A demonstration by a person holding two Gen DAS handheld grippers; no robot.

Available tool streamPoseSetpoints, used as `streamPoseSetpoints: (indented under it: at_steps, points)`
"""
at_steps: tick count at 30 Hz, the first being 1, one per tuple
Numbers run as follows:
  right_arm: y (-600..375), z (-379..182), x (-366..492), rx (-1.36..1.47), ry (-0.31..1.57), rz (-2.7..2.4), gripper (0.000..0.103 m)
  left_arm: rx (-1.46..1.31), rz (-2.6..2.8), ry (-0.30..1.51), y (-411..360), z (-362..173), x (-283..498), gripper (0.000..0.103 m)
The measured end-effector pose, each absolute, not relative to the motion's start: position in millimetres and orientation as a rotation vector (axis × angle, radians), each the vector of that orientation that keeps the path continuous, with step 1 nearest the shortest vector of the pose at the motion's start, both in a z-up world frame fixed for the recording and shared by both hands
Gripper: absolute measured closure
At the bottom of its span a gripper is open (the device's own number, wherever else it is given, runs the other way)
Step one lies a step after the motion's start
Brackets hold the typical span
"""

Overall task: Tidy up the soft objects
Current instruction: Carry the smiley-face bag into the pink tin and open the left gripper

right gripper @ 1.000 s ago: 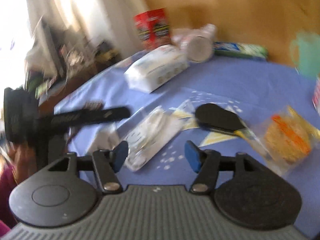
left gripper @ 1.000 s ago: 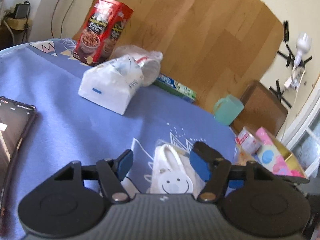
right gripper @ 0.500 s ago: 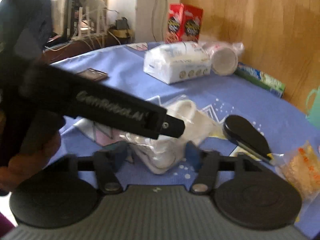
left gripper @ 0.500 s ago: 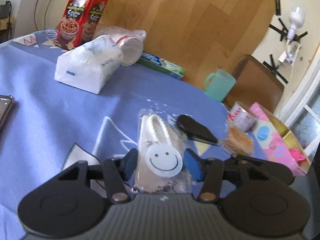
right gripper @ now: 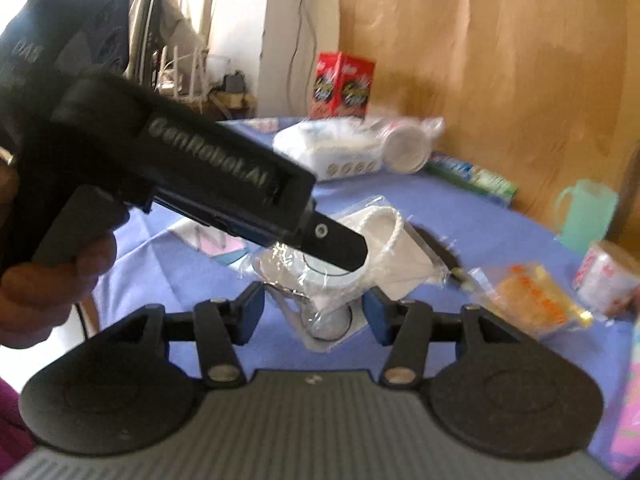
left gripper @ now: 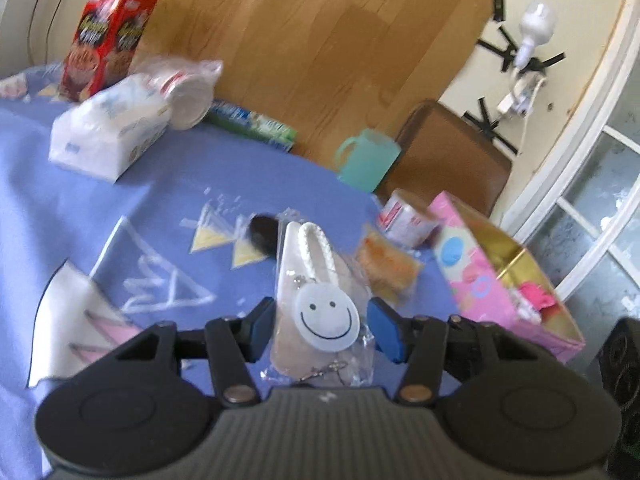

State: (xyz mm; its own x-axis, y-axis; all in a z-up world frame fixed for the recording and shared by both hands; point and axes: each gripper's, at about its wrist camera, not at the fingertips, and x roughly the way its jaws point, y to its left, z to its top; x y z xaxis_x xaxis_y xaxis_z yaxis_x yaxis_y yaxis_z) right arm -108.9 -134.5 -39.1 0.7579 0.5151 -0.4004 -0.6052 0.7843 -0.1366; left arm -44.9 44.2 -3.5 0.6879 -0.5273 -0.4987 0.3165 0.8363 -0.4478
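A white soft pouch with a smiley face, sealed in clear plastic (left gripper: 320, 292), is held between the blue pads of my left gripper (left gripper: 320, 322), lifted above the blue tablecloth. In the right wrist view the same pouch (right gripper: 384, 256) hangs from the left gripper's black body (right gripper: 208, 168), just ahead of my right gripper (right gripper: 314, 312), which is open with the pouch's lower end between its pads, not pinched. An orange soft item in a clear bag (left gripper: 386, 264) lies on the cloth, also in the right wrist view (right gripper: 528, 300).
An open pink box (left gripper: 500, 276) stands at the right table edge. A tissue pack (left gripper: 108, 136), red cereal box (left gripper: 108, 36), plastic cups in a bag (left gripper: 188, 88), green box (left gripper: 252, 124), teal mug (left gripper: 368, 160), small tub (left gripper: 408, 220) and a black object (left gripper: 262, 232) sit on the table.
My left gripper closed on the smiley pouch, lifted it off the cloth and swung right toward the pink box. My right gripper came in close beneath the pouch.
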Motion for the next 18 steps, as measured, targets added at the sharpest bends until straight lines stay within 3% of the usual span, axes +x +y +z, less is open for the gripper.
streamPoseSetpoints:
  at_steps: [6,14,18]
  points:
    - [-163.1,-15.9,-118.5,-0.262,0.186,0.476,0.047,-0.216,-0.583,0.565,-3.7,43.8,-38.1,0.053]
    - [-271.0,0.1,-126.6,-0.186,0.151,0.137,0.047,-0.08,-0.869,0.537,-149.9,61.6,-14.2,0.052]
    - [-316.5,-0.2,-104.5,-0.164,0.176,-0.039,0.046,-0.016,-0.879,0.502,-211.4,57.4,-7.3,0.041]
